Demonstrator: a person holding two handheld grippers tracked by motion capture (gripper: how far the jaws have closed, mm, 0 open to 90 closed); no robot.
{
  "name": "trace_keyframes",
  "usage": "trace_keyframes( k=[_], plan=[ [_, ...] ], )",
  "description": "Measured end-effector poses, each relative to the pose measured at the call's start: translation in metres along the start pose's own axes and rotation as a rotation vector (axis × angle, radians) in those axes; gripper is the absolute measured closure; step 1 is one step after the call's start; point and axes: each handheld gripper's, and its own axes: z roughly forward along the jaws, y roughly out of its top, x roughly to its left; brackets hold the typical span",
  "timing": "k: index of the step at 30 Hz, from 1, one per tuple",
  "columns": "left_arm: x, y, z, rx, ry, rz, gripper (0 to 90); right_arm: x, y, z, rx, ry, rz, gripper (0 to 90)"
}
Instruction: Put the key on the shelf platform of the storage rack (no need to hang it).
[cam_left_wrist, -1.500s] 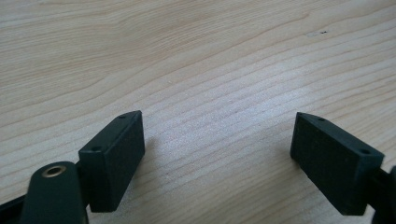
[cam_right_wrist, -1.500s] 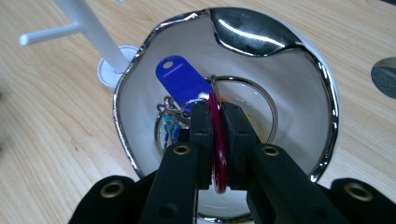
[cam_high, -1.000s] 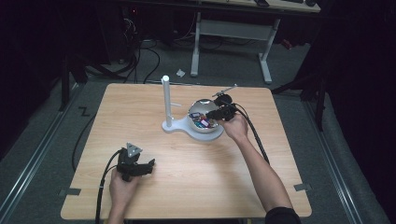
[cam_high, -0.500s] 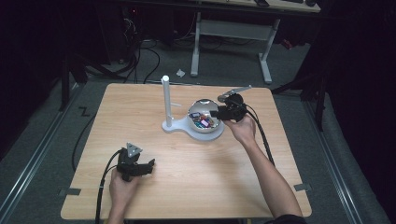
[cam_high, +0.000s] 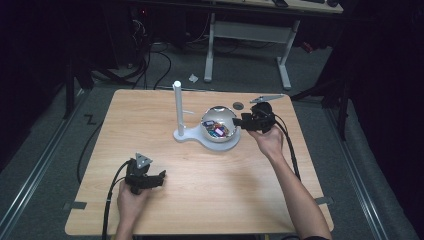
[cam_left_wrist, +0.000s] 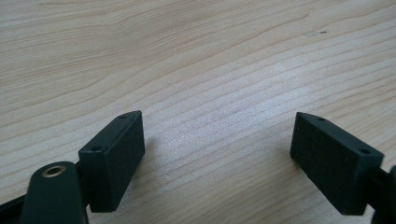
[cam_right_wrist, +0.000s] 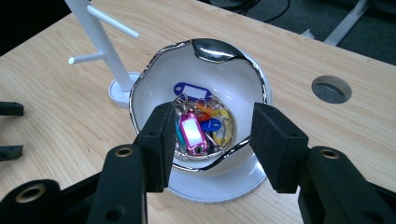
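So the bowl (cam_right_wrist: 201, 100) is the thing here: white inside, shiny silver rim, sitting on the round end of a white base (cam_right_wrist: 219, 186) toward the far right part of the table (cam_high: 210, 200). Inside it there's a little heap of key tags (cam_right_wrist: 201, 123). A pink one lies on top near the front wall, a blue one is flat against the back, and orange, yellow and another blue are tangled with rings in between.

My right gripper (cam_right_wrist: 210, 140) hangs just in front of the bowl's near rim. Its jaws have just been opening and now stand wide with nothing between them.

Just left of the bowl, a white peg stand (cam_high: 177, 107) rises from the same base. Behind the bowl there's a round hole (cam_high: 238, 105) in the tabletop.

My left gripper (cam_left_wrist: 217, 149) is well away from the bowl, near the front edge, jaws spread wide over bare wood.
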Motion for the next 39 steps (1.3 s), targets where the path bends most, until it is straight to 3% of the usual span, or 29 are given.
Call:
trace_keyframes(
  k=[21, 31, 36, 39],
  plan=[
    [0.000, 0.000, 0.000, 0.000, 0.000, 0.000, 18.2, 0.000, -0.011, -0.039, -0.070, -0.027, -0.012, 49.8],
    [0.000, 0.000, 0.000, 0.000, 0.001, 0.000, 18.2, 0.001, -0.024, -0.058, -0.089, -0.033, 0.003, 49.6],
    [0.000, 0.000, 0.000, 0.000, 0.001, 0.000, 18.2, 0.002, -0.034, -0.071, -0.134, -0.034, 0.012, 49.5],
    [0.000, 0.000, 0.000, 0.000, 0.001, 0.000, 18.2, 0.003, -0.037, -0.077, -0.126, -0.043, 0.015, 49.5]
  ],
)
